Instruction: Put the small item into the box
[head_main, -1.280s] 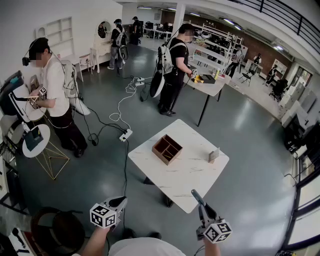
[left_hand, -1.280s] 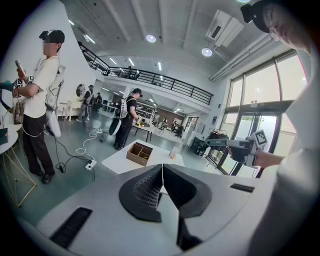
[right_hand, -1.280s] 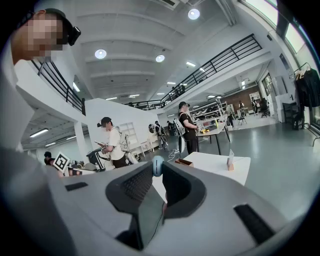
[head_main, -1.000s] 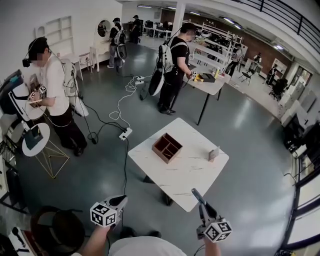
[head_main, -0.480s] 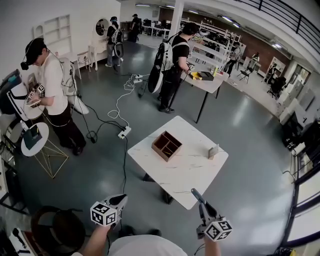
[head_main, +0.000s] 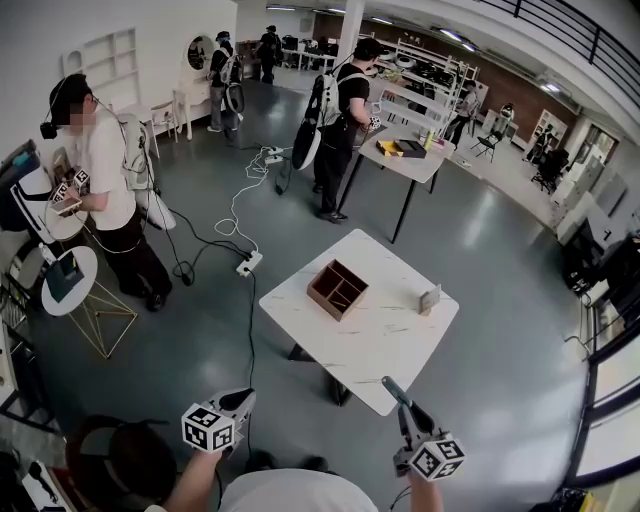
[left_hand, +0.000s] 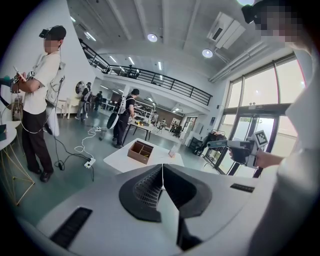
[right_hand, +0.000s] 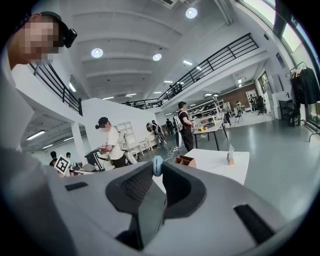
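The task is at its start, judging by how things lie: the wooden box (head_main: 337, 288) sits on the white surface (head_main: 385, 355) with its compartments open to the top, and both tools hang well short of that surface, over the floor. What the compartments hold is too small to tell. An upright card (head_main: 430, 299) stands on the surface apart from the box, toward the right edge. The right tool (head_main: 390, 386) is clenched, and in the right gripper view a small blue item (right_hand: 157, 165), rounded, is pinched at the very tips of its jaws. So the pick-up looks done; the carry to the box and the drop into a compartment are left. The left tool (head_main: 243, 402) is clenched too, its jaws meeting along a thin line with nothing between them.
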